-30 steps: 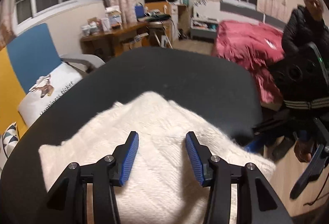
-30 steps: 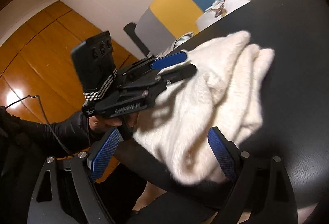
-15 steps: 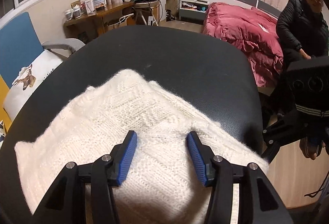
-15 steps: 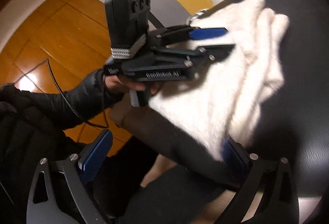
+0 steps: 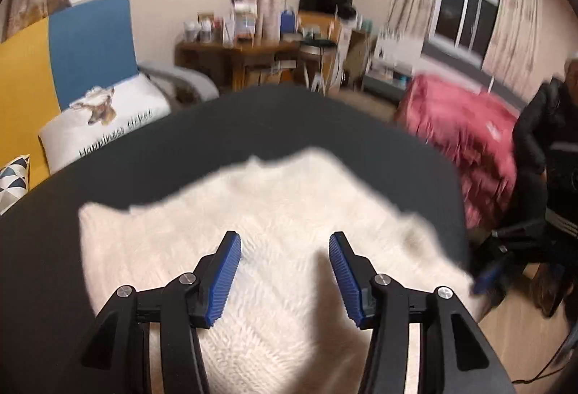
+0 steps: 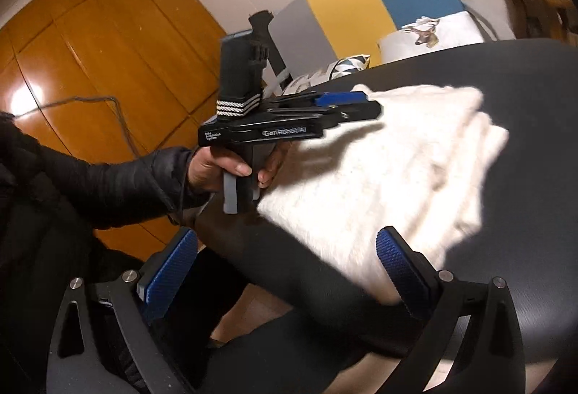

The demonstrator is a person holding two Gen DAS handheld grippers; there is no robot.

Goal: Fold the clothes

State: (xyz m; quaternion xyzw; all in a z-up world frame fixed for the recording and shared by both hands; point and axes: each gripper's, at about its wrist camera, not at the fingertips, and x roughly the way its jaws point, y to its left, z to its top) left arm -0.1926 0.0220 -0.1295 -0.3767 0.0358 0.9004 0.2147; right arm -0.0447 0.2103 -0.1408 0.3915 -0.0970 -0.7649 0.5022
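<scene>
On the black table (image 6: 523,76) lies the folded white sweater (image 5: 289,206); the left gripper (image 5: 285,271) hovers over it, tilted downward, jaws spread, while the right gripper (image 6: 285,271) gapes empty at the table's edge.

Both tools are matte black plastic. The left gripper (image 5: 284,273) has two blue ribbed pads (image 5: 224,280) on angular black arms with round silver screws (image 5: 188,278) behind each pad. In the right wrist view its side carries white "GenRobot.AI" lettering (image 6: 284,132), a black camera block (image 6: 240,68) with white striped bands, and a grey handle. The hand (image 6: 216,170) comes out of a black puffy sleeve (image 6: 108,184). The right gripper (image 6: 285,267) has the same blue pads and silver screws.
</scene>
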